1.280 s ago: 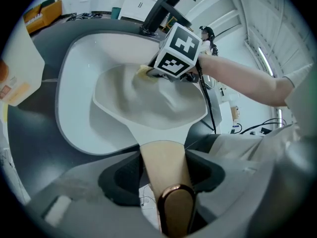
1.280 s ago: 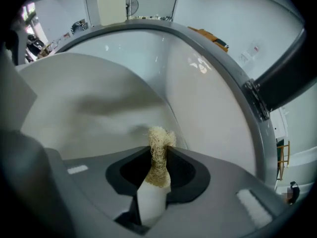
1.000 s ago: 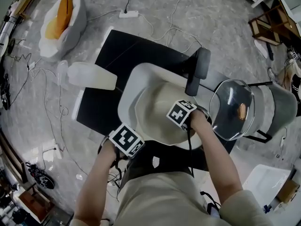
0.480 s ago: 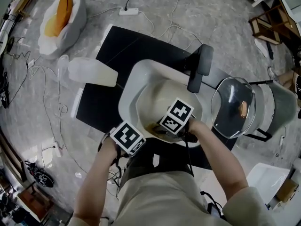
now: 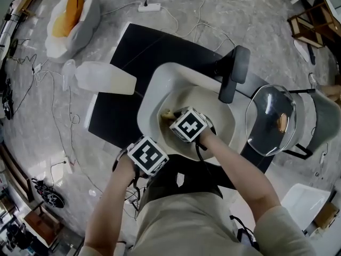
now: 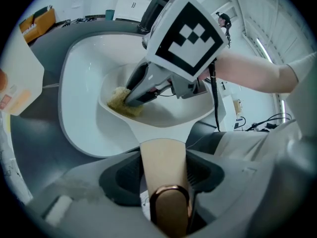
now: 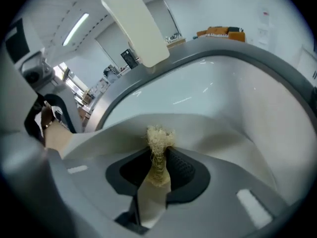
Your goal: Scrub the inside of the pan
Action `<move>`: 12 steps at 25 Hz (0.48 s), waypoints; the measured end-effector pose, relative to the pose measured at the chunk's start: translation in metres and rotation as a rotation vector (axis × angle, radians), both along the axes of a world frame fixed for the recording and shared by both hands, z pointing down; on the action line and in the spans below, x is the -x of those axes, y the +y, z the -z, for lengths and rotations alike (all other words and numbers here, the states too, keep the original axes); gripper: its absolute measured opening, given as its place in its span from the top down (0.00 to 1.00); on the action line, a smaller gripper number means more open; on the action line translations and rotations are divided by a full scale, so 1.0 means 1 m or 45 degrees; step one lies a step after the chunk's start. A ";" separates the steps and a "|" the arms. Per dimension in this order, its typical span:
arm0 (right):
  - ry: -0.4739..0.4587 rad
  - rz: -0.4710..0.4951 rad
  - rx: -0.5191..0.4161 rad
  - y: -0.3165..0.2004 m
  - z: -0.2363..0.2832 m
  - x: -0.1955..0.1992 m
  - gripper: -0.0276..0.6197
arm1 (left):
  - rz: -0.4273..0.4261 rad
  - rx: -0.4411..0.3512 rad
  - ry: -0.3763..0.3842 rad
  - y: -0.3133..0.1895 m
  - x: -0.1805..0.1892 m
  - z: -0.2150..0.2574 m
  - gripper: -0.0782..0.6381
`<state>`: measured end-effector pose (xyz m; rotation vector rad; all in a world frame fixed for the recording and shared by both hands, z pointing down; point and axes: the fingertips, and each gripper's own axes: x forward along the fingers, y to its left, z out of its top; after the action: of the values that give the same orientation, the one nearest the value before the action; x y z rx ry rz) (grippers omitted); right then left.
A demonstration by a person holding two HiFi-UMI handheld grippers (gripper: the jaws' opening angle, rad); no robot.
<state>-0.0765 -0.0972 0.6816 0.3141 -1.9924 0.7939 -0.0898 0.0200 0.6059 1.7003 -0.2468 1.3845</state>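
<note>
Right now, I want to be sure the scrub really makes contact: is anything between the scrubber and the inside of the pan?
Nothing visible does. The scrubber, pinched in the right gripper, sits directly against the pan's inner wall, and no other item lies in the pan.

the right gripper (image 7: 158, 157) has its fingers (image 7: 184, 171) pinched on a straw-coloured scrubber (image 7: 159, 137), the frayed tip touching the pan (image 7: 218, 138) wall. behind, the white sink (image 7: 198, 88) and a pale container (image 7: 133, 24).
</note>
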 end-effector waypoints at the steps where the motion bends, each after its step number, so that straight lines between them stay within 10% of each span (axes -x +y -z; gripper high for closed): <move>1: 0.012 0.006 -0.057 -0.007 -0.004 0.000 0.81 | 0.000 0.004 -0.001 0.000 0.001 0.000 0.54; 12: 0.389 -0.035 -0.266 -0.056 -0.055 -0.090 0.80 | 0.004 0.038 -0.004 0.001 -0.003 -0.001 0.54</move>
<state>0.0138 -0.1528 0.7366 0.5519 -1.7853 0.5192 -0.0865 0.0211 0.6067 1.6725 -0.2293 1.3820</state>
